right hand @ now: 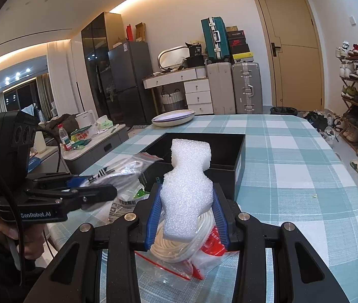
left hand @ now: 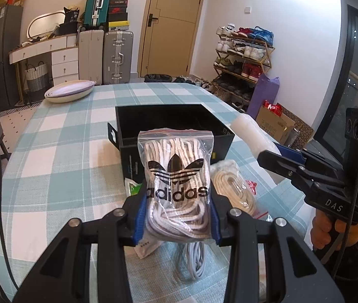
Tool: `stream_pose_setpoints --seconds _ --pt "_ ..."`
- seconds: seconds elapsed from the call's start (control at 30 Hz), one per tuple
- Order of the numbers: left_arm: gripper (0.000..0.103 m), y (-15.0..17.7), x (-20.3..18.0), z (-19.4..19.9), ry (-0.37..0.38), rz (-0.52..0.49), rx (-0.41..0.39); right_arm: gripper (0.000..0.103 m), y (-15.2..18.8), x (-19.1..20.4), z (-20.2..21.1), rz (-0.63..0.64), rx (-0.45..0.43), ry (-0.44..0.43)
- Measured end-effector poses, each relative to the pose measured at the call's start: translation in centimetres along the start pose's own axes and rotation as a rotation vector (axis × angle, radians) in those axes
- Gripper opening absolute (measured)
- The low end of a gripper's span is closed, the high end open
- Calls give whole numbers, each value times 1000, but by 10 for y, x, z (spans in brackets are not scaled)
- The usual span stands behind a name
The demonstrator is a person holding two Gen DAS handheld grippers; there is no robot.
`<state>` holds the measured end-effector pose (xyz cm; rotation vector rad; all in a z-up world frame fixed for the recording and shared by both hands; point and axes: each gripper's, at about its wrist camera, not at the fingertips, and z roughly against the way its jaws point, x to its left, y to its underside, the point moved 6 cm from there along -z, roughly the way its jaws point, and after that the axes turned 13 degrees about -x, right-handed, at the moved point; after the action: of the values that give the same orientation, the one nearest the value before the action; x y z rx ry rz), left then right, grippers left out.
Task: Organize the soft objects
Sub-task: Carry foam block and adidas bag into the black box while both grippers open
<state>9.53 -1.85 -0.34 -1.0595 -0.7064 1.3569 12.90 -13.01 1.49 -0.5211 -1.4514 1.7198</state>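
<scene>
My left gripper point(left hand: 177, 214) is shut on a clear zip bag of white laces point(left hand: 176, 176) with a black logo, held a little above the checked tablecloth. It also shows from the side in the right wrist view as the left gripper point(right hand: 98, 186) with the bag of laces point(right hand: 120, 169) sticking out. My right gripper point(right hand: 187, 212) is shut on a white foam piece point(right hand: 187, 176), seen again at the right of the left wrist view as the right gripper point(left hand: 270, 156) with the foam piece point(left hand: 251, 133). An open black box point(left hand: 169, 131) point(right hand: 237, 151) stands just beyond both.
On the cloth under the grippers lie a bag of cream cord point(left hand: 237, 192) point(right hand: 179, 245), a grey cable point(left hand: 194, 260), a red-printed packet point(right hand: 213, 240) and a green-printed bag point(left hand: 132, 189). An oval dish point(left hand: 70, 91) sits at the table's far left. Shoe rack point(left hand: 244, 58) stands right.
</scene>
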Motion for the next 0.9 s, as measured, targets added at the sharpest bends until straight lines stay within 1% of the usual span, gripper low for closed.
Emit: stream_pose_setpoints --seconds 0.2,0.33,0.67,0.9 --pt "39 -20 3 -4 -25 -24 -44 39 -13 -4 2 6 -8 8" --pt "39 -32 7 -11 -34 -36 -60 39 -21 -8 -1 11 -7 11" --pt "39 -51 12 -30 -55 -56 -74 39 -40 -16 -19 16 7 24" --pt "39 -58 14 -47 -61 -64 -57 39 -46 -21 -37 11 29 26"
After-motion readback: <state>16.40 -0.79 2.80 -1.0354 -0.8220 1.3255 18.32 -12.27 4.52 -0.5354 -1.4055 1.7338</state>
